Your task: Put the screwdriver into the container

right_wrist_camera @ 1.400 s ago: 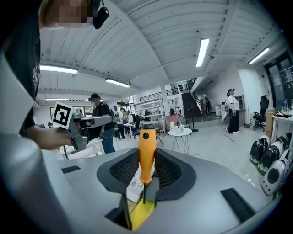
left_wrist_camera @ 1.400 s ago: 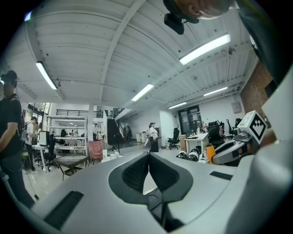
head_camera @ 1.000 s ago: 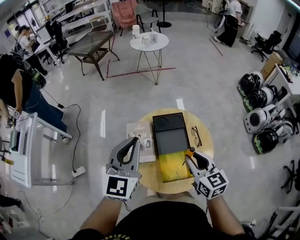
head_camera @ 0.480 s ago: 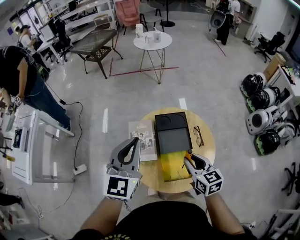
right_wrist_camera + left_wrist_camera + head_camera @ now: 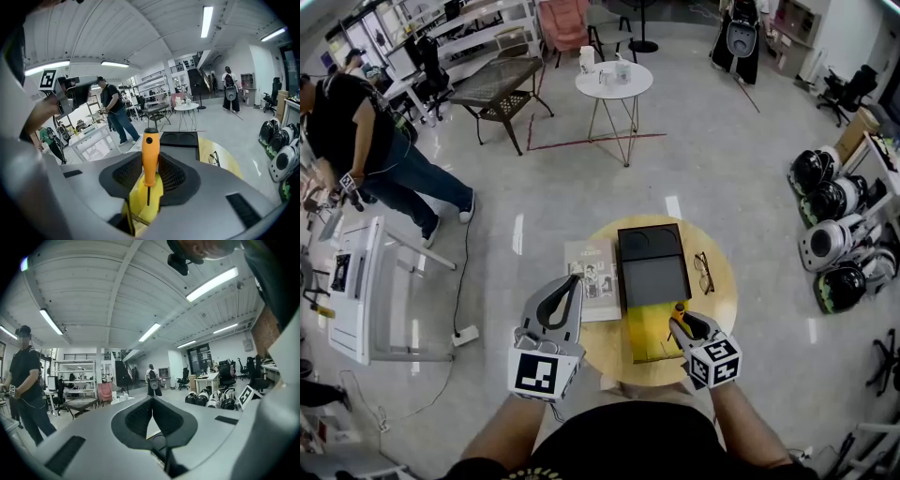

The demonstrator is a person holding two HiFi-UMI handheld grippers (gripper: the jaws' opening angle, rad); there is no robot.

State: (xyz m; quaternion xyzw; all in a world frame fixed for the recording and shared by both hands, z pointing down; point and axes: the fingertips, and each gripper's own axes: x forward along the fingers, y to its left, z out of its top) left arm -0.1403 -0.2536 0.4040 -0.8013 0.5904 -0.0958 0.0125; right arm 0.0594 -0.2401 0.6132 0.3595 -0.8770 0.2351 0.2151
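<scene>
A round wooden table carries a long black container whose near end is yellow. My right gripper is shut on an orange-handled screwdriver at the right edge of that yellow end. In the right gripper view the screwdriver stands between the pads, handle away, dark shaft toward the camera, with the yellow part below. My left gripper is shut and empty at the table's left edge. Its jaws meet in the left gripper view.
A booklet lies left of the container and a pair of glasses right of it. A person stands by a white desk at the left. A small white table stands farther off. Round white machines sit right.
My right gripper with the screwdriver has drifted slightly toward me along the yellow end. The left gripper holds its place. The person at the left has stepped further into view.
</scene>
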